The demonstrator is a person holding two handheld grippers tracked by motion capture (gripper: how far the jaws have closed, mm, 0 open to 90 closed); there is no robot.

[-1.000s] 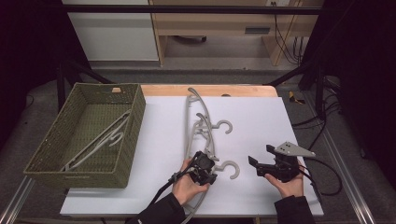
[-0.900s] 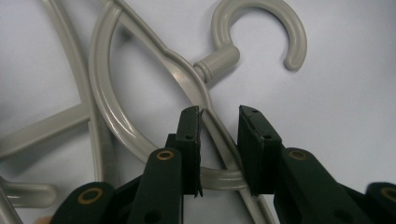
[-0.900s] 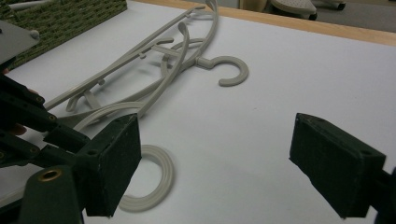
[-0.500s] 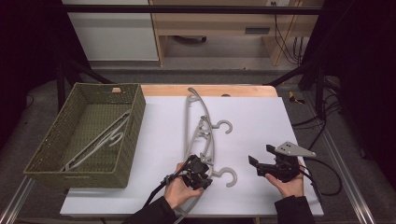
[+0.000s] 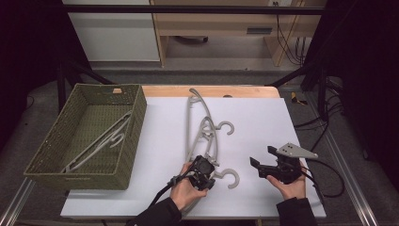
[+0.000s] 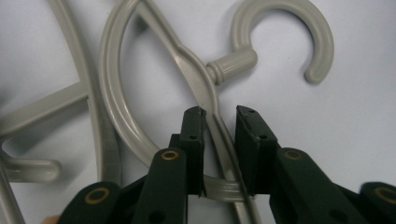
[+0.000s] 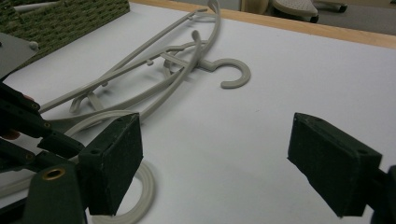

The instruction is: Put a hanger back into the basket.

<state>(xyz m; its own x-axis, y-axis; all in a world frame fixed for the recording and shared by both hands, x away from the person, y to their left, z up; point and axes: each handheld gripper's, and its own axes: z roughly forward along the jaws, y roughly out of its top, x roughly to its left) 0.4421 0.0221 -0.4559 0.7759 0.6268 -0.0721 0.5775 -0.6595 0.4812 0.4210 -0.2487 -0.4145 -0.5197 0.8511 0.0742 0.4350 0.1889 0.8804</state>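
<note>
Currently, a person stands at a white surface (image 5: pixel 263 122) with a hand-held gripper in each hand. The left hand-held gripper (image 6: pixel 219 140) has just been closing, and a thin arm of a grey plastic hanger (image 6: pixel 196 79) runs between its jaws; a sliver of gap shows on each side, so the pads do not seem to press it yet. This near hanger (image 5: pixel 214 162) lies at the front middle of the surface, its hook (image 5: pixel 231 178) curling toward the right hand. The right hand-held gripper (image 5: pixel 263 165) rests well to the right with its jaws spread wide and nothing between them.

A second hanger (image 5: pixel 197 117) lies farther back, and the near one overlaps it, their curved arms crossing. Judging from that, lifting could drag the far hanger along or snag a hook on an arm. The arm between the jaws is narrow, smooth and rounded, so an off-centre grip could let it twist or slip out, and the long hanger would then swing from one end.

At the left sits a green woven basket (image 5: pixel 136 122), rectangular with coarse ribbed walls, and a third hanger (image 5: pixel 101 141) lies slantwise inside it. All three hangers are matte grey moulded plastic with round open hooks. The surface is plain and smooth, with a wooden edge (image 5: pixel 211 90) at the far side.
</note>
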